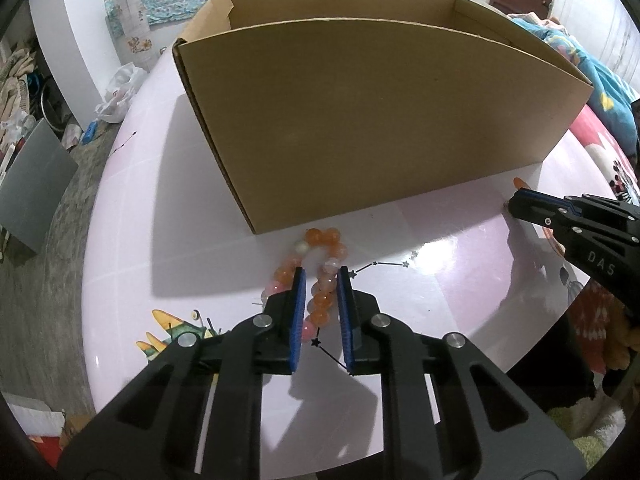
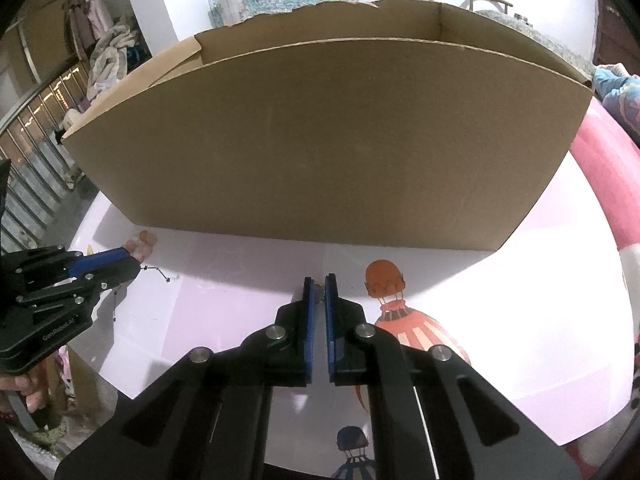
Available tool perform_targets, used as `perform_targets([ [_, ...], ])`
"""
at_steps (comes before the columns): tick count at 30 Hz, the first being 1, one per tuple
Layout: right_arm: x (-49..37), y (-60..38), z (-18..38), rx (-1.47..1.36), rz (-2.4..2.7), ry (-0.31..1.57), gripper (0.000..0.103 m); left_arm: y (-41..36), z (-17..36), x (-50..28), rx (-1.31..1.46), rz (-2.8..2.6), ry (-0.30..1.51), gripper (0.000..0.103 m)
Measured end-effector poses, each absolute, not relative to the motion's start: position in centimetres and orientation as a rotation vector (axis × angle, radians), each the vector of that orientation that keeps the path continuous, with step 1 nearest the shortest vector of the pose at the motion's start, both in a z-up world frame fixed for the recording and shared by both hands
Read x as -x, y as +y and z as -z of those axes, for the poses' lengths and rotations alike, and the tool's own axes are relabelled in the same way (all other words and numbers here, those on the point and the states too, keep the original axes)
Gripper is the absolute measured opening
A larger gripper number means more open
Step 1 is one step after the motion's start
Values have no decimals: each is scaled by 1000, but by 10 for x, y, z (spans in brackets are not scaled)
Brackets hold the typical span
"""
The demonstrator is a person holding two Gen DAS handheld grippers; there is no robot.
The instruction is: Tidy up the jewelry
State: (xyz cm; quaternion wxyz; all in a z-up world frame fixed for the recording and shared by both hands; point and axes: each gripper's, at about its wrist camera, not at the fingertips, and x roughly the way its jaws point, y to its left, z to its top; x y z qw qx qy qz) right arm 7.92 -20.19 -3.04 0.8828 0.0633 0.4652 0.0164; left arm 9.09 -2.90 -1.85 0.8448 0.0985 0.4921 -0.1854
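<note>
Two views show this moment, one from each gripper

From the left wrist view, the left gripper (image 1: 322, 276) is low over the pale pink table (image 1: 440, 300). Its blue pads (image 1: 299, 312) are part way open, and one side of the bead bracelet (image 1: 320, 272) runs up between them. The pads sit on both sides of that string of beads, but I cannot tell if they press on it yet. The bracelet is a loop of orange and pink beads. Its long way points from the gripper toward the cardboard box (image 1: 360, 128), and its far end lies just beside the box wall. The right gripper (image 1: 516, 200) shows at the right edge, well apart from the beads, so the left one is much nearer. The box is open on top, so I think the beads must go up and over that wall

From the right wrist view, the right gripper (image 2: 319, 280) has its pads nearly closed, with only a thin gap. Something small and brownish sits in that gap at the tips, too small to name. The cardboard box (image 2: 320, 140) stands right ahead. Far to the left, the left gripper (image 2: 128, 258) touches the bead bracelet (image 2: 141, 242)
</note>
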Motion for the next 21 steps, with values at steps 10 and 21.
perform_targets([
  [10, -68, -208, 17, -137, -74, 947, 27, -30, 18, -93, -210, 393, 1036, 14],
  [21, -75, -193, 25, -14, -92, 960, 35, -31, 19, -92, -209, 389, 1036, 14],
])
